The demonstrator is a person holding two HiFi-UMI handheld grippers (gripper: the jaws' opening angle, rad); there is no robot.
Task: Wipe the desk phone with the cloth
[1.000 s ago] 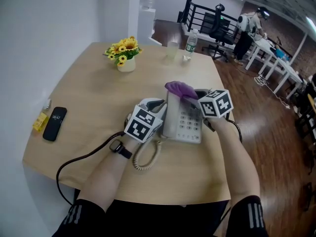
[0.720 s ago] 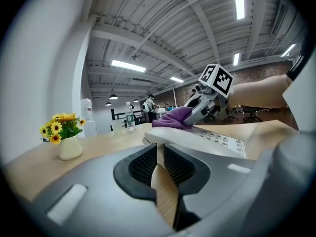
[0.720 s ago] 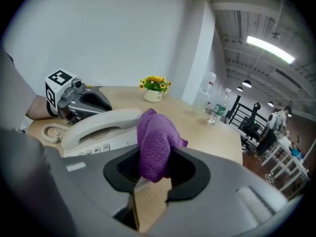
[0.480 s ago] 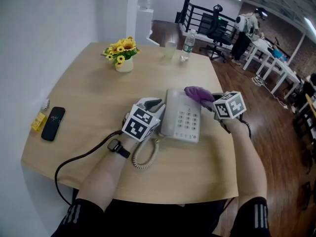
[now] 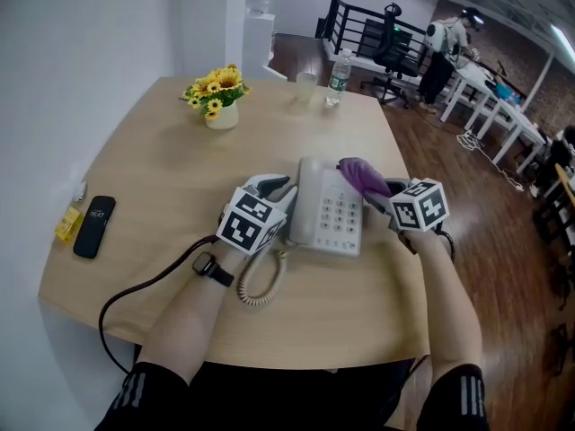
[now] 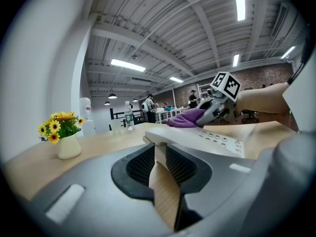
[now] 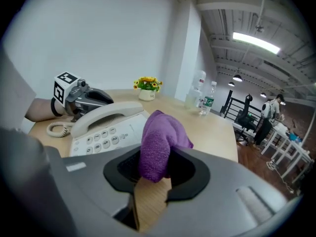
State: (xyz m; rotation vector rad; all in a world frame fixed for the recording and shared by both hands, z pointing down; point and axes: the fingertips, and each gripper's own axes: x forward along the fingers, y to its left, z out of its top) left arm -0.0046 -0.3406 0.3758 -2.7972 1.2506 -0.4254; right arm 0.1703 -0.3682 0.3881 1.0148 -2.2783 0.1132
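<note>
- Off-white desk phone (image 5: 328,209), grey keys, print too small to read.
- Left tool (image 6: 159,154) clamped on its handset side.
- Right tool (image 7: 153,169) pinching purple cloth (image 7: 158,139).

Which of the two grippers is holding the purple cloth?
The right gripper: its jaws pinch the cloth, while the left gripper clamps the desk phone.

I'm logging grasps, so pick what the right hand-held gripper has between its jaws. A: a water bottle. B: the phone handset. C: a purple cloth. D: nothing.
C: in the right gripper view, the right hand-held gripper has its jaws closed on the purple cloth, right beside the desk phone.
</note>
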